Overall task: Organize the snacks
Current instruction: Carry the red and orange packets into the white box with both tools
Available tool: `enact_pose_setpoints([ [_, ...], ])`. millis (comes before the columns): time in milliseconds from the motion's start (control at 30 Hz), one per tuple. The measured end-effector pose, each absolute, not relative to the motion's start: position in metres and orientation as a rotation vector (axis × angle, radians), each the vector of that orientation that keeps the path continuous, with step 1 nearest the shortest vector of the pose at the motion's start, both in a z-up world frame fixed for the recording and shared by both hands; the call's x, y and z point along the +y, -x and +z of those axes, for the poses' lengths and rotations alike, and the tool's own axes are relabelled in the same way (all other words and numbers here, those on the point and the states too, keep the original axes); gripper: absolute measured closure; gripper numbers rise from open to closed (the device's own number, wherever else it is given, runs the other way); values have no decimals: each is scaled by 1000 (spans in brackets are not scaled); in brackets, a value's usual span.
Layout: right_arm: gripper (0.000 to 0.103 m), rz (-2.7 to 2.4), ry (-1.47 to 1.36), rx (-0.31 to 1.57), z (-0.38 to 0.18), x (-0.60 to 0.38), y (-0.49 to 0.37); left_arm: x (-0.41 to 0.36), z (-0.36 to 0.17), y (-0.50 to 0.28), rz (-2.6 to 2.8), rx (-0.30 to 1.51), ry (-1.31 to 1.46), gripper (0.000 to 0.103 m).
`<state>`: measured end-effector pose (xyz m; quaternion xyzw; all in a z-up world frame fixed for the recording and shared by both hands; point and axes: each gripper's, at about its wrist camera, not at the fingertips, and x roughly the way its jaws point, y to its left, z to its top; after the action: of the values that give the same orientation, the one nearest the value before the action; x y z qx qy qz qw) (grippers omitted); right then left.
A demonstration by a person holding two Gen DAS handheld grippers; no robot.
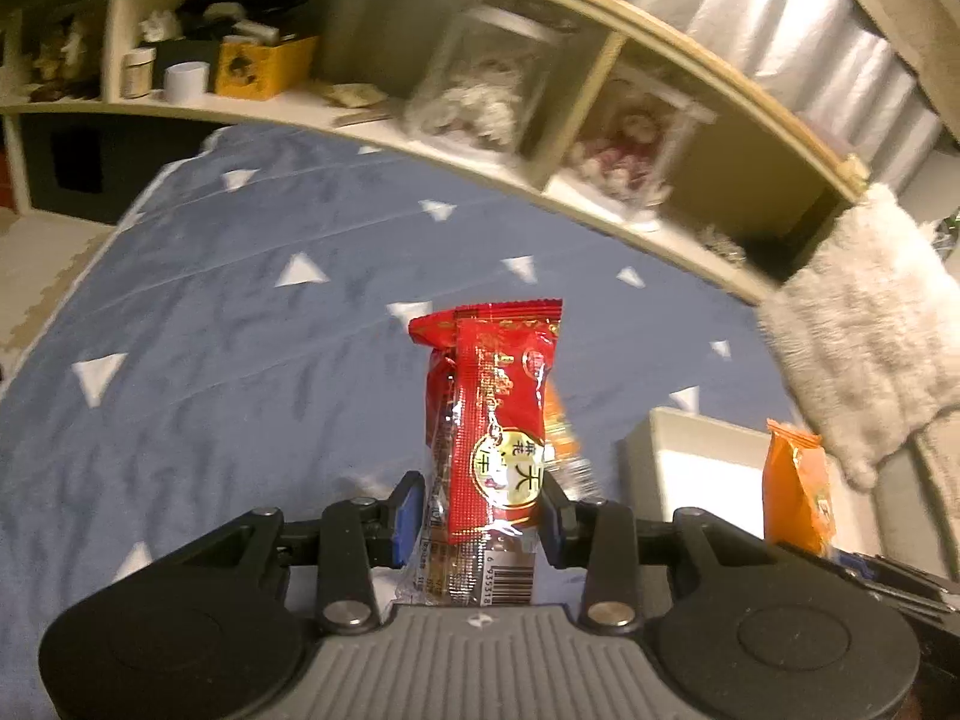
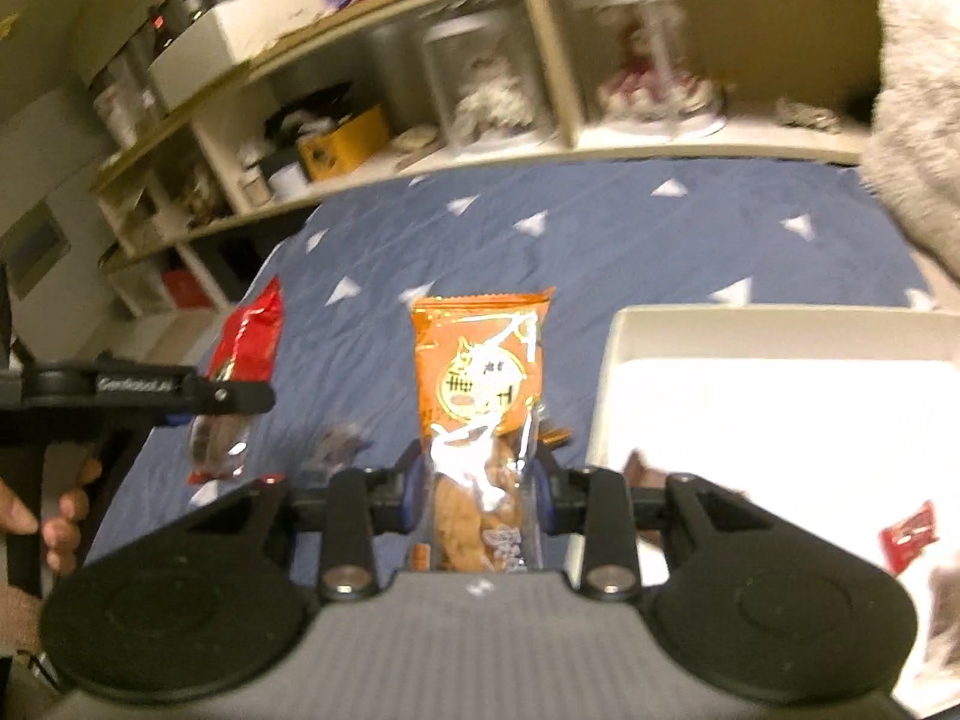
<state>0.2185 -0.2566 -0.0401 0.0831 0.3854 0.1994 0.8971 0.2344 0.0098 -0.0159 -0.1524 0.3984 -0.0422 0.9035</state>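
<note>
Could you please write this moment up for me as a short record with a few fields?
surface: blue bedspread with white triangles
left gripper: shut on red snack packet, held upright
right gripper: shut on orange snack packet, held upright
container: white box beside the orange packet, small red packet inside
background: shelf unit with jars and boxes

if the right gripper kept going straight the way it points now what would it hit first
Probably the blue bedspread: the right gripper, shut on the orange snack packet, points down at bare fabric left of the white box. Depth is unclear.
</note>
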Motion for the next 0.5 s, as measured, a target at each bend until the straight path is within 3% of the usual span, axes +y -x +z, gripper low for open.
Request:
enact_pose_setpoints([
  [500, 63, 229, -344, 776, -68, -379, -252, -139, -39, -274, -276, 876, 363, 62],
])
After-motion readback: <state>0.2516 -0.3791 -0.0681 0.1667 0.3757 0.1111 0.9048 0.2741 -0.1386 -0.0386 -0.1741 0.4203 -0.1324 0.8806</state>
